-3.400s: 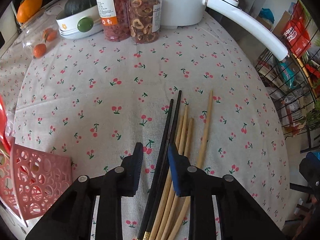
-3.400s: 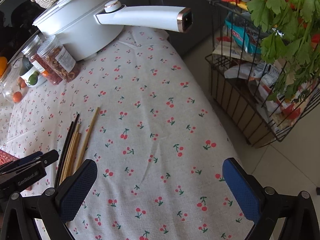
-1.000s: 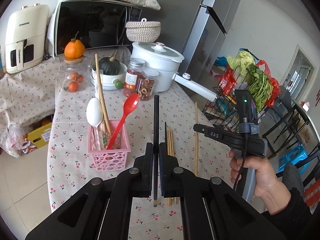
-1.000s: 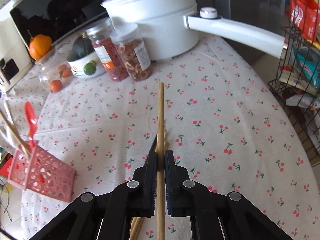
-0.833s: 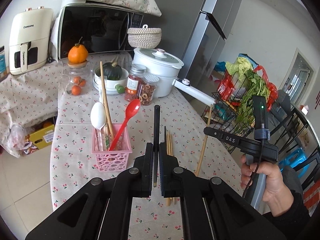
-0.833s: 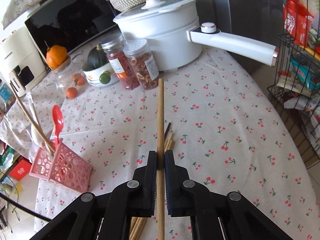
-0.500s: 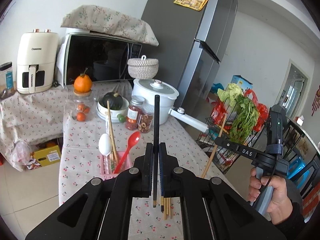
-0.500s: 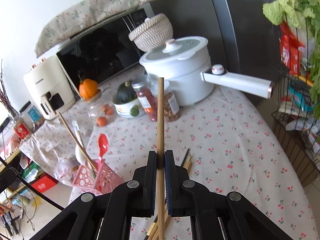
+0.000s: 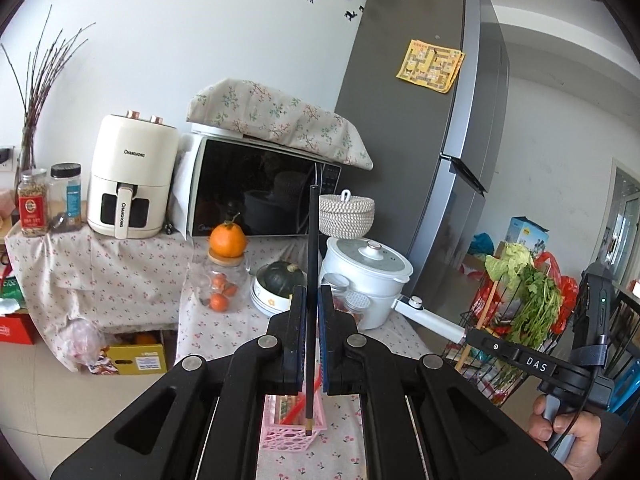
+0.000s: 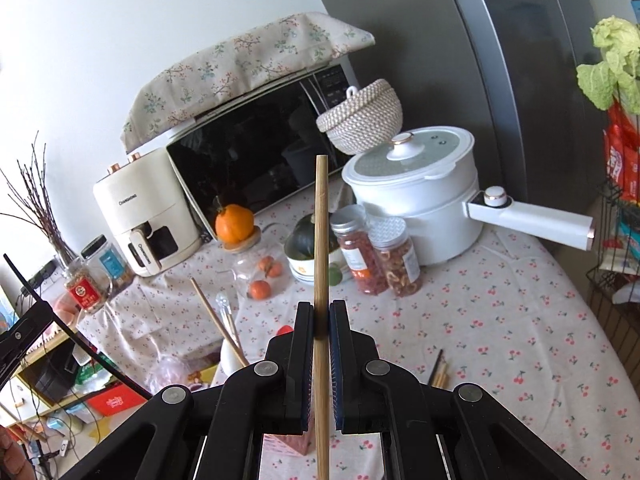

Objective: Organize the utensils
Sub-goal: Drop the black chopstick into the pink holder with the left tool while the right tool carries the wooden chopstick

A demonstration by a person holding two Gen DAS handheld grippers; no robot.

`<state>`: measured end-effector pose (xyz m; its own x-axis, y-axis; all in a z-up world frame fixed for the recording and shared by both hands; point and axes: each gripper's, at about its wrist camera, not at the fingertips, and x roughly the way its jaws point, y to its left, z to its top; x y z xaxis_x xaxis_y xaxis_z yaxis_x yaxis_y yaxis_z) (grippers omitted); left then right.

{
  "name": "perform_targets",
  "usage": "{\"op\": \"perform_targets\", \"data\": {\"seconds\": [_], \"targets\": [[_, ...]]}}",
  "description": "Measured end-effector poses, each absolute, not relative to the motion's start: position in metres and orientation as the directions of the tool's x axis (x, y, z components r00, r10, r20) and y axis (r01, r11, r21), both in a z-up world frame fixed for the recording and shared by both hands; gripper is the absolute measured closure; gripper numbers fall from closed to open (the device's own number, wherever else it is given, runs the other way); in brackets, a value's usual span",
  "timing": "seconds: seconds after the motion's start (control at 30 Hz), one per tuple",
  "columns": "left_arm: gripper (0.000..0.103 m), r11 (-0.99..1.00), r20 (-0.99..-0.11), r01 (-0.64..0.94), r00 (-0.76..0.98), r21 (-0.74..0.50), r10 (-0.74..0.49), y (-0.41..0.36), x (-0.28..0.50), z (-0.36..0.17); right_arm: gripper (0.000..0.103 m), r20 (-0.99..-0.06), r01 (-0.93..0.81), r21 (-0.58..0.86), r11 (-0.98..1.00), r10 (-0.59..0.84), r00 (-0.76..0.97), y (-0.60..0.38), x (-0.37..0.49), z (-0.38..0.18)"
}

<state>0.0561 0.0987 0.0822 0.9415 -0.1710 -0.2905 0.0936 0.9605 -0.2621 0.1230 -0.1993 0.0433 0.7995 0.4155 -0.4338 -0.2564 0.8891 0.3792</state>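
My left gripper is shut on a black chopstick, held upright with its lower tip just above the pink utensil basket. My right gripper is shut on a wooden chopstick, held upright above the same pink basket, which is mostly hidden behind the fingers. The right gripper also shows at the right of the left wrist view. A wooden chopstick and a white spoon stand in the basket. More chopsticks lie on the cherry-print tablecloth.
On the table's far side stand a white pot with a long handle, two jars, a bowl with a squash and a glass jar of oranges. A wire rack with greens stands to the right.
Both grippers have risen and tilted up, carrying their chopsticks from near the table to upright over the pink basket. Earlier both were open.
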Motion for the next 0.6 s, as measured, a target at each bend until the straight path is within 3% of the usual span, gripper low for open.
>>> {"op": "perform_targets", "data": {"seconds": [0.6], "targets": [[0.098,0.988,-0.375,0.045,0.922,-0.151,-0.099,0.076,0.112,0.032,0.097,-0.302,-0.262,0.478,0.839,0.437,0.847,-0.155,0.146,0.034]]}}
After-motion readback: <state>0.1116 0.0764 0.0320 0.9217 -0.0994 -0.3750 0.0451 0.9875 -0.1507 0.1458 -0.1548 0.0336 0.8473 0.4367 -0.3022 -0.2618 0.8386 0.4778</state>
